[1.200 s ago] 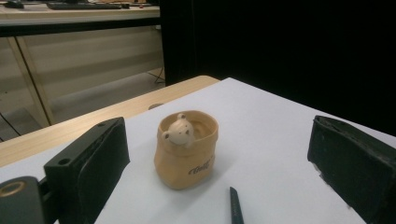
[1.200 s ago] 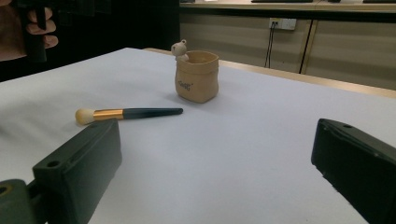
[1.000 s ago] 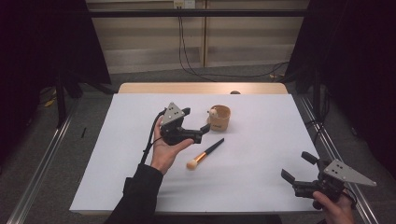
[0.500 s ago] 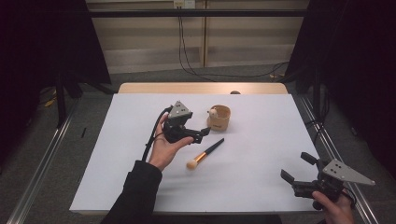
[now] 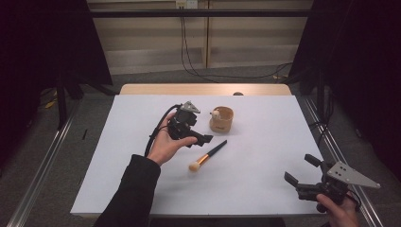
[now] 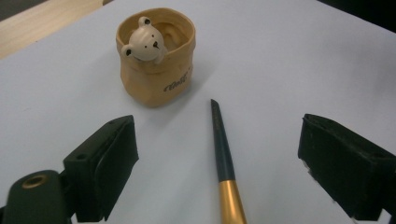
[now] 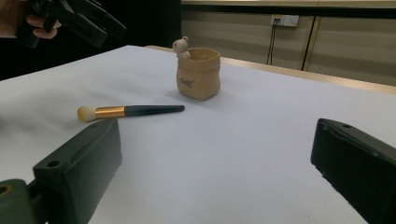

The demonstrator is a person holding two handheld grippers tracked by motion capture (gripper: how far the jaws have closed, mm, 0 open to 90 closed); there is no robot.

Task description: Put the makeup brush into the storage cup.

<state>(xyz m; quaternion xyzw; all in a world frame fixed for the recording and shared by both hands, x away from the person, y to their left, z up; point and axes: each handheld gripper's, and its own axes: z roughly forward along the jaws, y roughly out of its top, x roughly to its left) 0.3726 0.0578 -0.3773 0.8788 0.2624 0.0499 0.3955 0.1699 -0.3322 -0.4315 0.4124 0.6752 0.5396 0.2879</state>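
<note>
**Over the brush: left tool lined up, right tool parked**

Near the middle of the worktop (image 5: 265, 189) lies a makeup brush (image 5: 208, 155), flat on the white sheet, its pale bristle head toward the near-left and the dark handle tip pointing far-right at a small tan pot (image 5: 222, 119). Brush and pot sit near each other but apart; a little bear figure (image 6: 141, 45) peeks over the pot's rim.

Left tool (image 5: 204, 139): held in the air just left of the brush, jaws spread wide, nothing between them. In the left gripper view the dark handle and gold ferrule (image 6: 224, 163) run up between the two jaws, so the tool appears aimed along the handle. Judgement: this is an approach for a pick on the handle, with the wide gap leaving room to straddle it.

Right tool (image 5: 302, 171): low at the near-right corner, well apart from both things, jaws also wide and empty. Its camera looks across the sheet at brush (image 7: 130, 111) and pot (image 7: 198, 73). Likely parked out of the way.

Pot stands upright with its mouth open. Judgement: a plausible holder for the brush; a flat handle calls for a low, level closing of the jaws.
</note>
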